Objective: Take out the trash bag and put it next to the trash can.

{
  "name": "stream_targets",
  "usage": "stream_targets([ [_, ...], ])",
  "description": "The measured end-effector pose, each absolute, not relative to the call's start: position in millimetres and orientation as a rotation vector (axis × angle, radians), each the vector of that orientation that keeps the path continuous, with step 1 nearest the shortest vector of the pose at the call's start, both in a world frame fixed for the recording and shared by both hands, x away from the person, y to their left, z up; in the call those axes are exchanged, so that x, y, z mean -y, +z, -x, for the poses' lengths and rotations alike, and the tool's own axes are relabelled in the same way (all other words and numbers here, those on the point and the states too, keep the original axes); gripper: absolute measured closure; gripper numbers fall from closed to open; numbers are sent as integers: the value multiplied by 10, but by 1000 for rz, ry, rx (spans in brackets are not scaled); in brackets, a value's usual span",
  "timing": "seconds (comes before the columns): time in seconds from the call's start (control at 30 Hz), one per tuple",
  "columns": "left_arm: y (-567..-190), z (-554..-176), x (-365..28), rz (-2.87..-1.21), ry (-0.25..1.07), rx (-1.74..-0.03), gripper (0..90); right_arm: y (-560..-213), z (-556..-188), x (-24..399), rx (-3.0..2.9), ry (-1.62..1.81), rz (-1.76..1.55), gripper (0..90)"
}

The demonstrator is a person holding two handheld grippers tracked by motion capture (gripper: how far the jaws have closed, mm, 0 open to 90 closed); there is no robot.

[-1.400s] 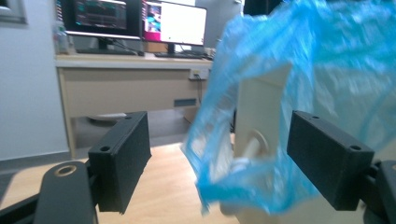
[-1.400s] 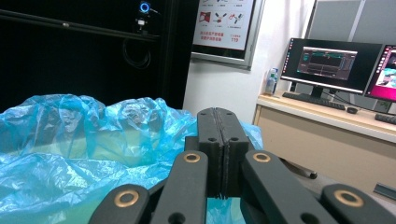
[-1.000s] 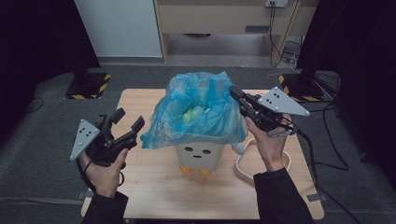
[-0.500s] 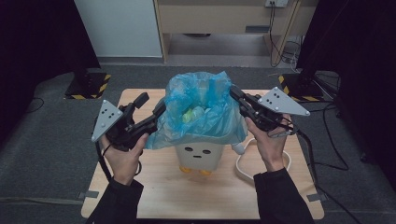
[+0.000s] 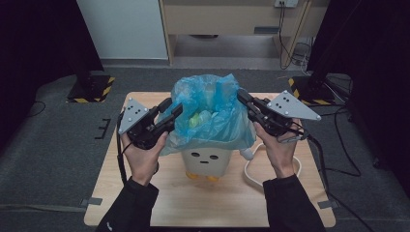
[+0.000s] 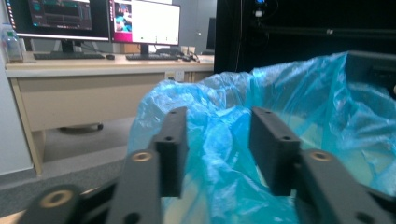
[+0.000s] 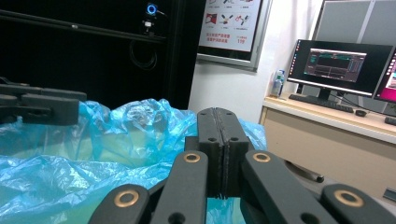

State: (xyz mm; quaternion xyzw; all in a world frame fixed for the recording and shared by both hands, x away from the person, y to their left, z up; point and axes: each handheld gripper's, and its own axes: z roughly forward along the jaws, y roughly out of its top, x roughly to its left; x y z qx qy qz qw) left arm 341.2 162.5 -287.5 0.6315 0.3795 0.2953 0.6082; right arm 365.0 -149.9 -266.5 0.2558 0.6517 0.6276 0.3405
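Both grippers met at the crinkled blue plastic bag (image 5: 212,116) (centre frame).
Left gripper (image 6: 218,144) was narrowing astride its rim, pads apart; right gripper (image 7: 218,154) pinched the opposite edge.

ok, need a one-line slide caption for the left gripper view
Left claw, jaws apart and just closing, straddles a fold of the blue bin bag; desk with monitors behind.

Thin, glossy, crinkled blue plastic bag (image 5: 212,116); smooth white plastic bin (image 5: 208,162); matt pale wooden table (image 5: 193,203).
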Motion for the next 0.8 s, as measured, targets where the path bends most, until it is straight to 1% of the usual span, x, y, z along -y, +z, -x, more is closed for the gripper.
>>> stream_targets([
  [0.17, -2883, -3404, -1590, -1485, 674, -879, 781, -2673, -3655, 1476, -1708, 1644, -657, 900],
  [0.23, -2883, -3398, -1580, -1486, 674, -871, 834, -2675, -3657, 1473, -1709, 1649, -647, 900],
  [0.3, -2876, -3386, -1572, -1475, 678, -865, 867, -2672, -3657, 1472, -1708, 1659, -639, 900],
  [0.53, -2805, -3357, -1484, -1408, 690, -783, 891, -2646, -3654, 1479, -1699, 1721, -617, 900],
  [0.8, -2737, -3336, -1180, -1387, 655, -706, 890, -2622, -3669, 1491, -1692, 1784, -579, 900],
])
